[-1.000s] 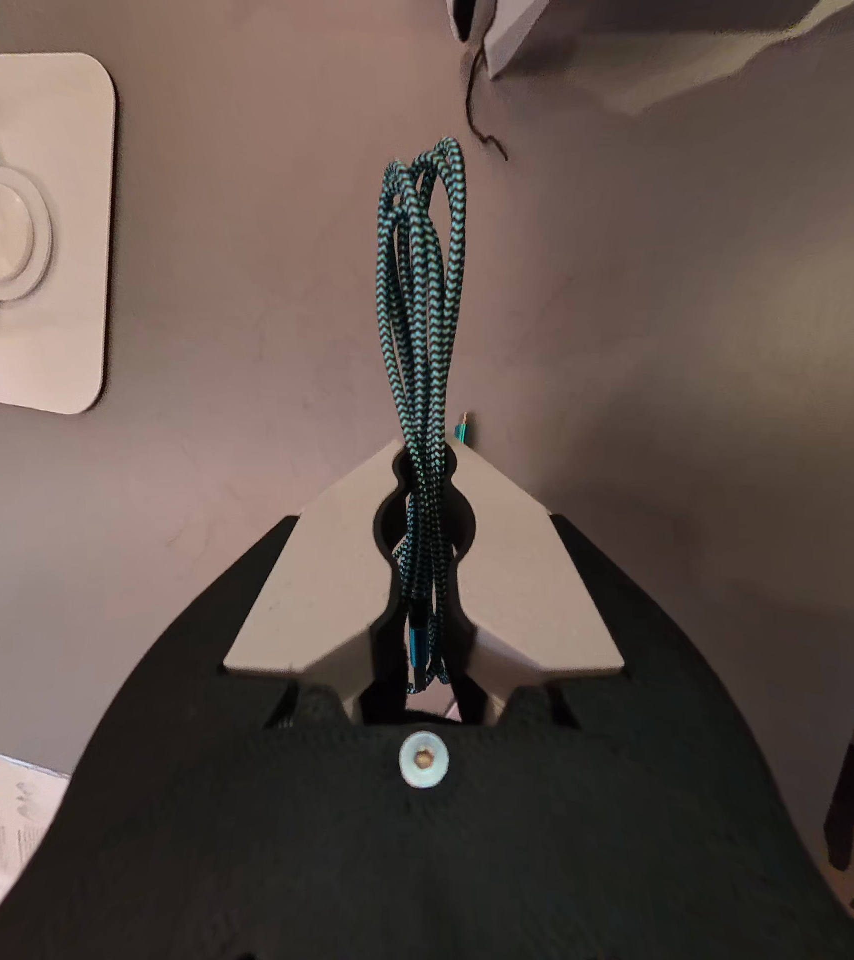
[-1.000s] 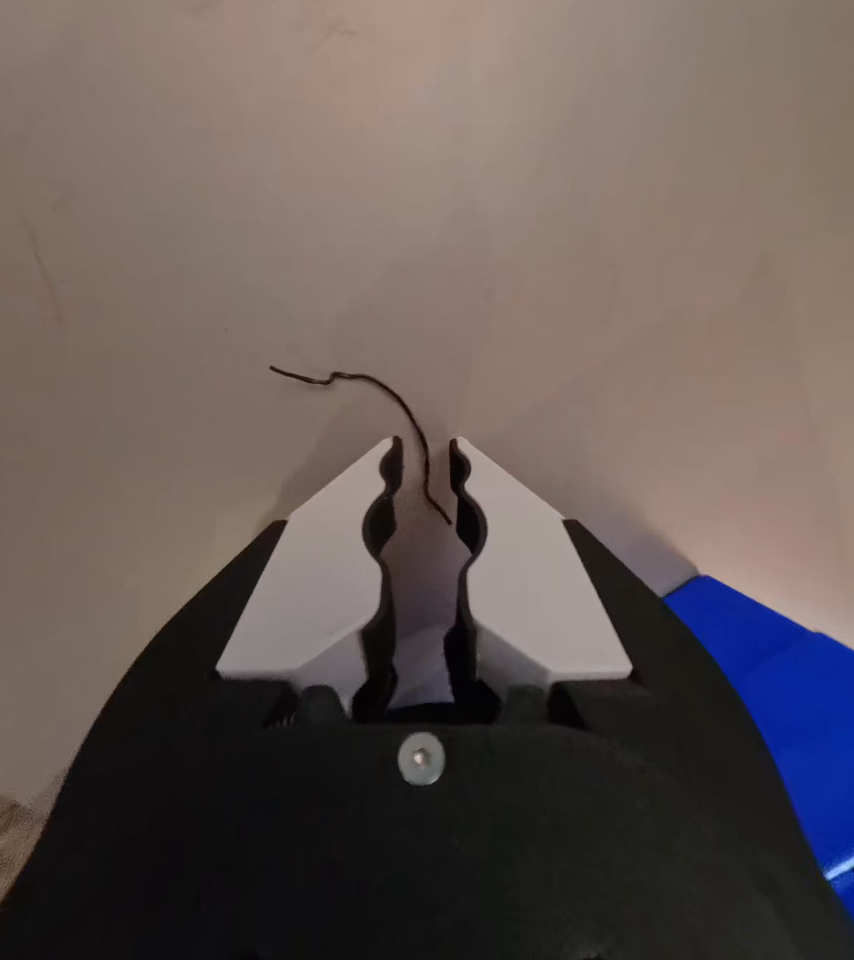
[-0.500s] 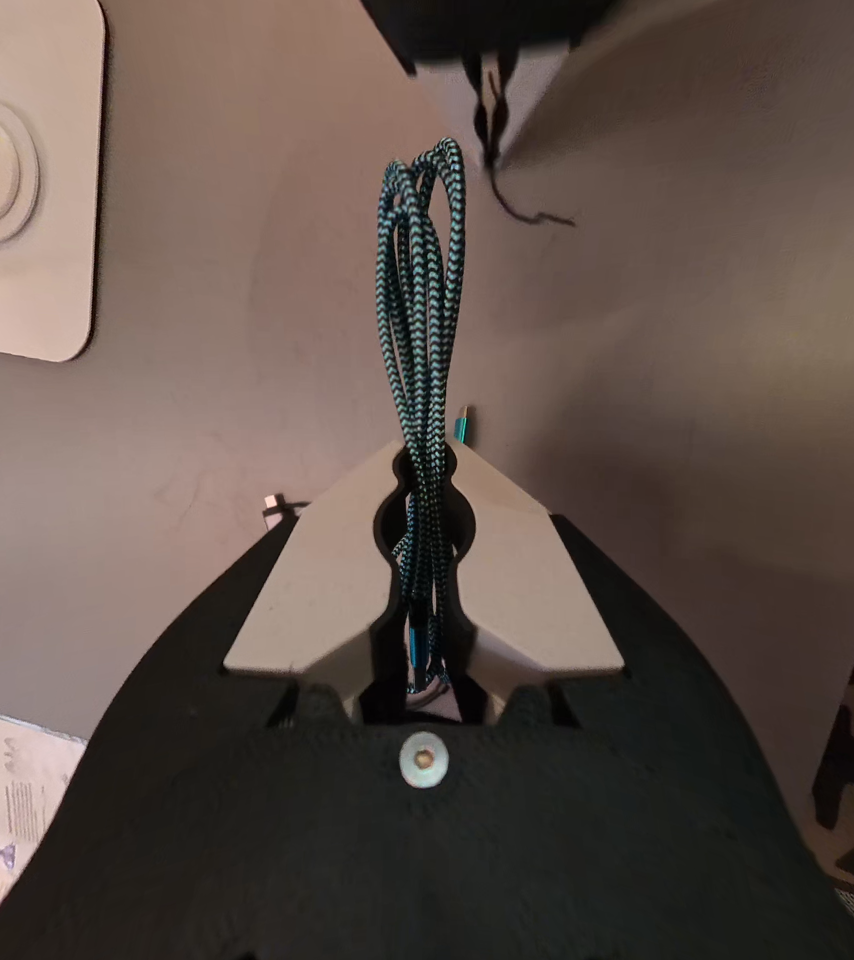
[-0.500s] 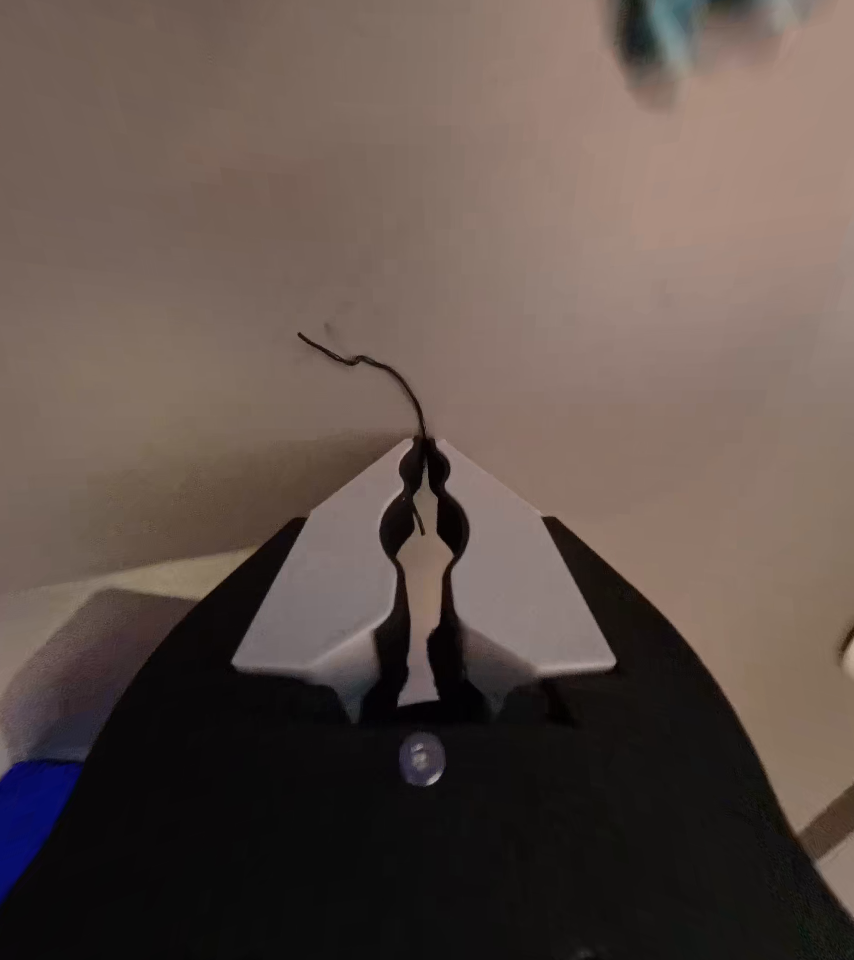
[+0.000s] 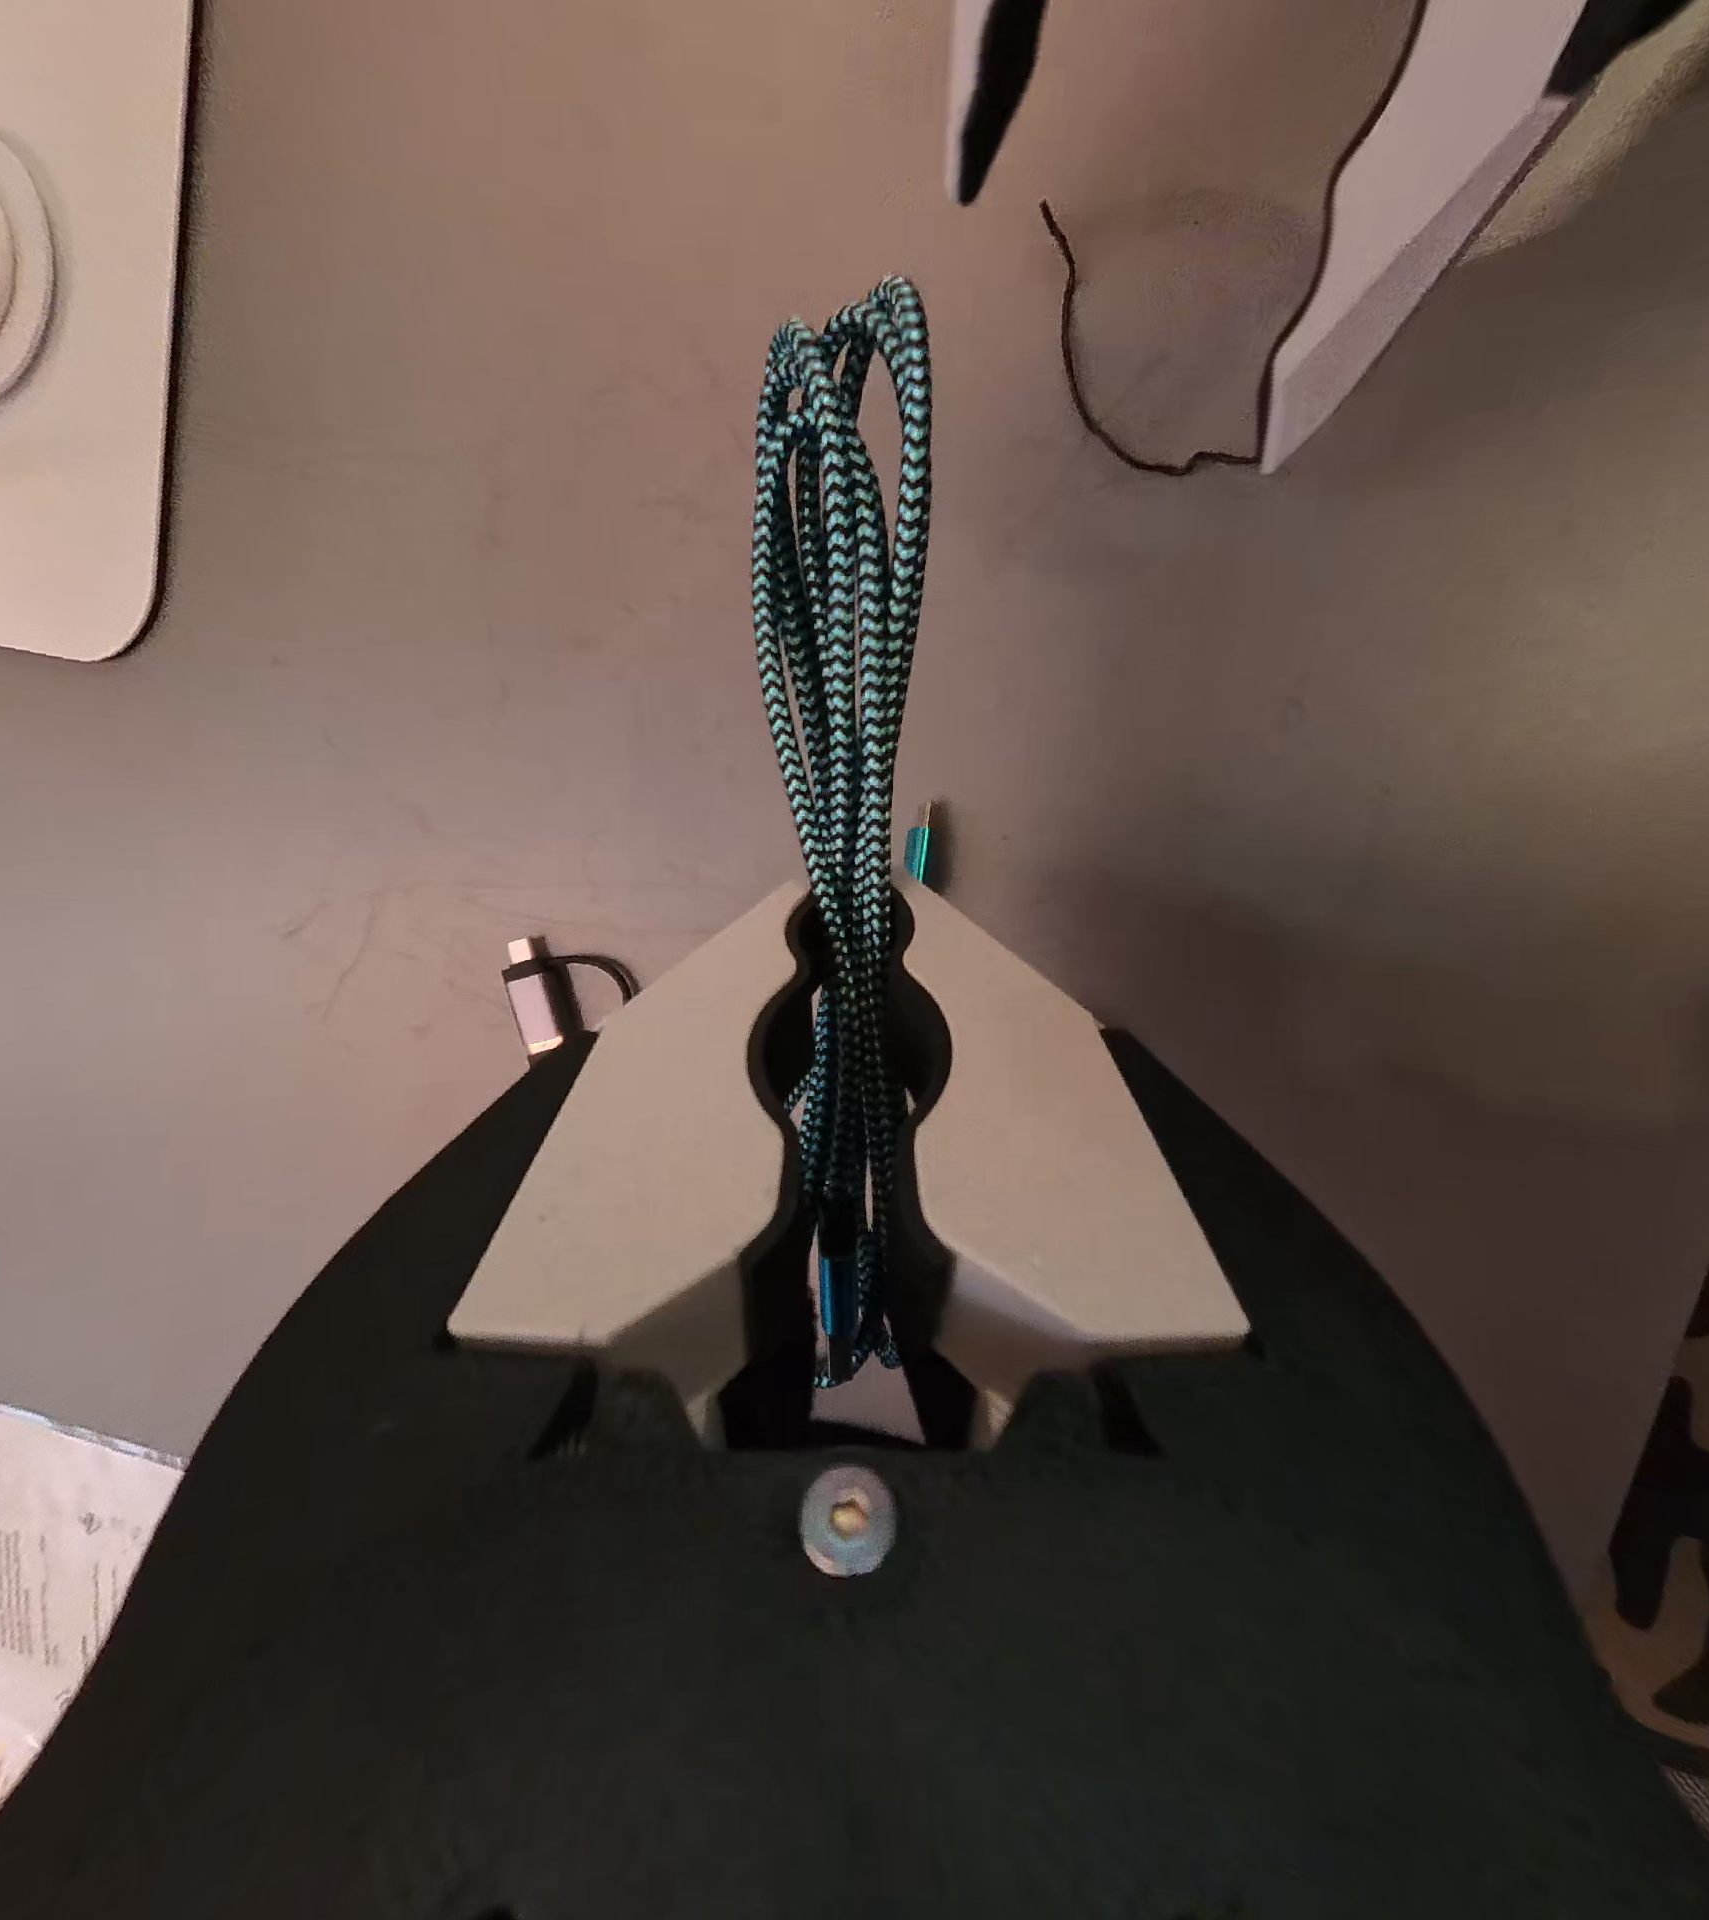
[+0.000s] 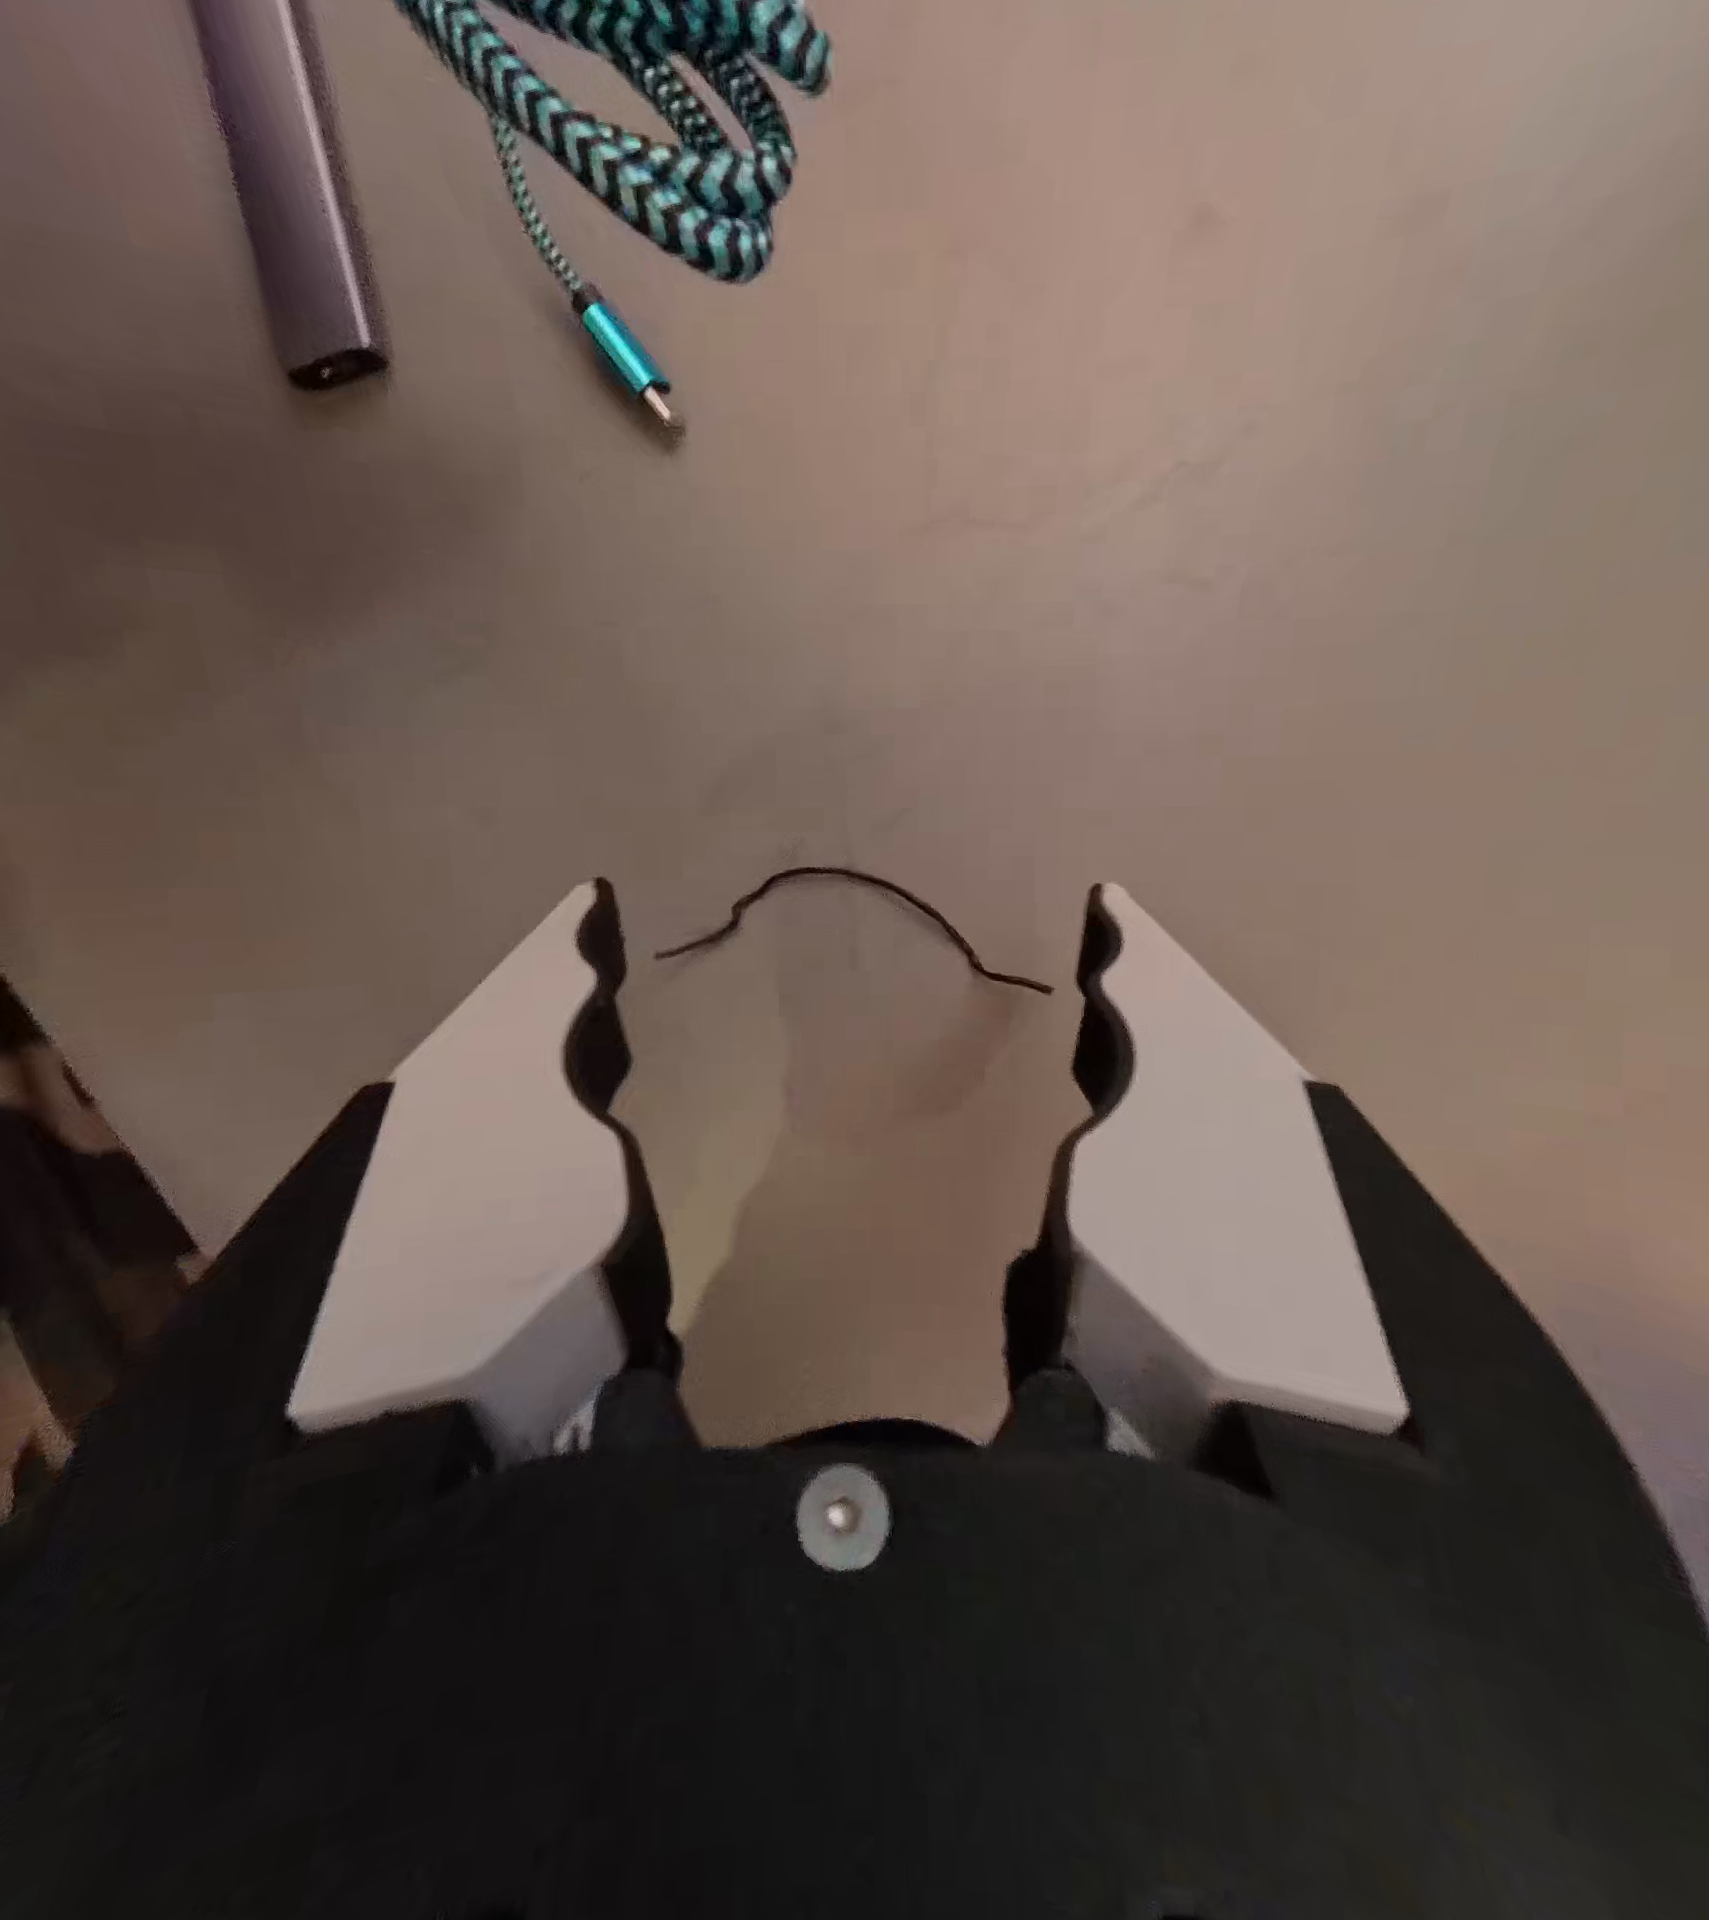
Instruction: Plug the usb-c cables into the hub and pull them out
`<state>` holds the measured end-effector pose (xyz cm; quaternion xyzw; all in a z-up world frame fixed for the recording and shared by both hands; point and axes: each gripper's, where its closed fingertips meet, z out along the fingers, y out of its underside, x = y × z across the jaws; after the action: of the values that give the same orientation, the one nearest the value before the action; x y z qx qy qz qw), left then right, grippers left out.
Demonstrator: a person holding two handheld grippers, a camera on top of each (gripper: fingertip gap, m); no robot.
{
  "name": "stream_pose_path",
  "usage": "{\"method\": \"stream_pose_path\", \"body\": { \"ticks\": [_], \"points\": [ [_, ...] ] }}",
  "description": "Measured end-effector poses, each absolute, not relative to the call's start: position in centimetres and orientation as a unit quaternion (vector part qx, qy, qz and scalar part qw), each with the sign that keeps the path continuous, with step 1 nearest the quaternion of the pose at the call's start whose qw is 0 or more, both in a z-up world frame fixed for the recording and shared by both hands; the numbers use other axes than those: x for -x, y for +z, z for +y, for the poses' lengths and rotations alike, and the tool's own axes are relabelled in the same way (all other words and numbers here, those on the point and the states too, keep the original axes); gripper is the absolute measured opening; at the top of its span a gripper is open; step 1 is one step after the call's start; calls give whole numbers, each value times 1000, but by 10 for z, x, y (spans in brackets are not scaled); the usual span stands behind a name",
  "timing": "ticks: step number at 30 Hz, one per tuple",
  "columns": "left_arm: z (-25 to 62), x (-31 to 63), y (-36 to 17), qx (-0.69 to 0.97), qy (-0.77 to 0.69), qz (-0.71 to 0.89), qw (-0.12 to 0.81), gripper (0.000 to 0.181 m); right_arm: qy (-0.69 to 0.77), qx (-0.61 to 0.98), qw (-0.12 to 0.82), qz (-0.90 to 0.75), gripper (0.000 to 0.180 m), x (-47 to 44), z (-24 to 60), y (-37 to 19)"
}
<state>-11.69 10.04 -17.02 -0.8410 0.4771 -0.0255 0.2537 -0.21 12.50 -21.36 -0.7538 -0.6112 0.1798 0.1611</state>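
Cable (image 5: 845,644): braided cloth sheath, teal and black, rough weave; plug shell (image 6: 621,353) glossy teal metal. Hub (image 6: 294,177): smooth matt grey metal. Desk (image 6: 1245,520): matt, smooth, faintly scuffed. Left claw (image 5: 850,914) fingers: matt plastic.

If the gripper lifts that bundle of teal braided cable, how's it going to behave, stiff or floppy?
Probably floppy: the braided cable lies in slack loops pinched by the left gripper. Its free plug end lies loose, so it would likely dangle and swing. It looks light.
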Motion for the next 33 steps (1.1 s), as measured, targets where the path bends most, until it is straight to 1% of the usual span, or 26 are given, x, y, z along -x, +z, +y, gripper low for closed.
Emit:
{"method": "stream_pose_path", "body": {
  "ticks": [1, 4, 5, 7, 11, 15, 16, 21, 23, 24, 25, 28, 33],
  "points": [
    [100, 116, -171, 841, -27, 476, 254, 3, 183, 761, 171, -599, 84, 3, 124, -217],
    [99, 115, -170, 842, -31, 473, 258, 3, 171, 774, 172, -585, 83, -5, 125, -236],
    [99, 115, -170, 842, -31, 473, 259, 3, 173, 777, 168, -582, 85, -6, 123, -240],
    [98, 116, -170, 842, -30, 472, 259, 3, 180, 776, 176, -578, 81, -5, 123, -240],
    [98, 118, -170, 844, -28, 470, 258, 3, 155, 769, 197, -588, 67, -10, 129, -242],
    [99, 119, -170, 844, -29, 468, 259, 3, 160, 767, 206, -586, 62, -12, 128, -242],
    [99, 118, -170, 844, -29, 468, 259, 3, 161, 765, 207, -588, 53, -12, 127, -241],
    [98, 118, -171, 844, -27, 470, 257, 3, 175, 761, 221, -584, 40, -16, 127, -241],
    [98, 118, -171, 844, -26, 469, 257, 3, 175, 762, 222, -583, 38, -17, 128, -241],
    [98, 118, -171, 844, -25, 469, 257, 3, 174, 760, 223, -586, 30, -17, 128, -241],
    [98, 118, -171, 845, -25, 469, 257, 3, 175, 756, 222, -591, 15, -18, 127, -241],
    [97, 118, -171, 845, -26, 468, 257, 3, 184, 756, 227, -586, 13, -19, 128, -241],
    [98, 118, -172, 845, -25, 469, 256, 3, 187, 754, 227, -587, 36, -19, 128, -241]
  ]
}}
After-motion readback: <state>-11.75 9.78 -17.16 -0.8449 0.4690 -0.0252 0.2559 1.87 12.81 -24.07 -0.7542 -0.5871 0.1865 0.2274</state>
